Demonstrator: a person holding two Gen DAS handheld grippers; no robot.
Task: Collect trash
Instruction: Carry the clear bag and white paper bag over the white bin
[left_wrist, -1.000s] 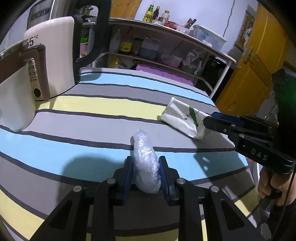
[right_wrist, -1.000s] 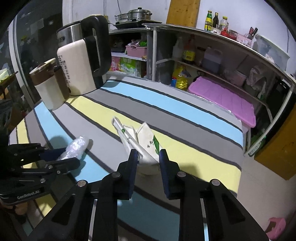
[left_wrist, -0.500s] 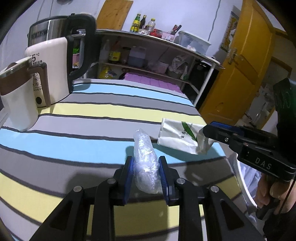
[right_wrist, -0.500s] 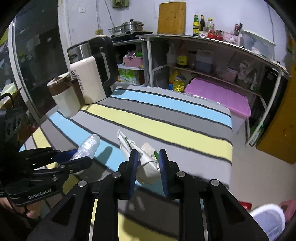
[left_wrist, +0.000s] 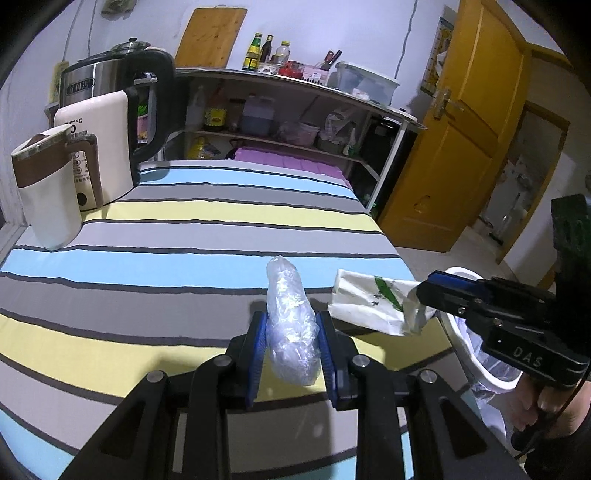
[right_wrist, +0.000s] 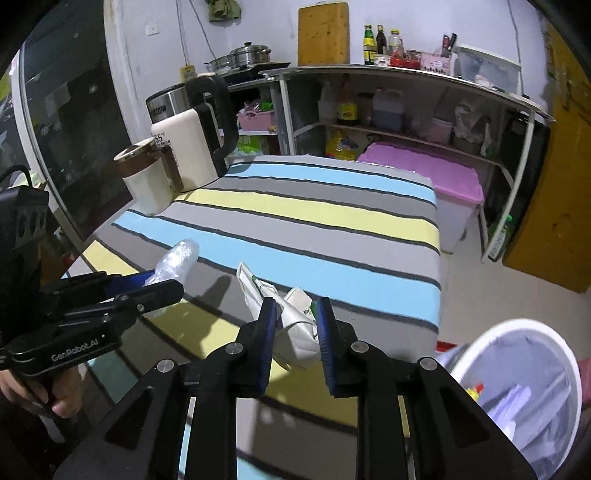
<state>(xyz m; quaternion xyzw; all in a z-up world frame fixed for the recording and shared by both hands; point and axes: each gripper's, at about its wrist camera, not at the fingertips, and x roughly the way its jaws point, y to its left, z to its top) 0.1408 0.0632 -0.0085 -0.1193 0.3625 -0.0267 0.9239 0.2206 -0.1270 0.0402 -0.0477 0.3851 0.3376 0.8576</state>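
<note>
While both pieces of trash are hanging clear of the striped table (left_wrist: 207, 236), the left gripper (left_wrist: 291, 345) is pinching a crumpled clear plastic wrap (left_wrist: 291, 325) at frame centre, and the right gripper (right_wrist: 295, 332) is clamping a white paper packet (right_wrist: 295, 325). Each load probably needs carrying squarely above the white bin (right_wrist: 517, 398), lower right, before the jaws are parted. Its contents are proving hard to identify.

Blue-yellow-grey striped tablecloth (left_wrist: 221, 236)
</note>
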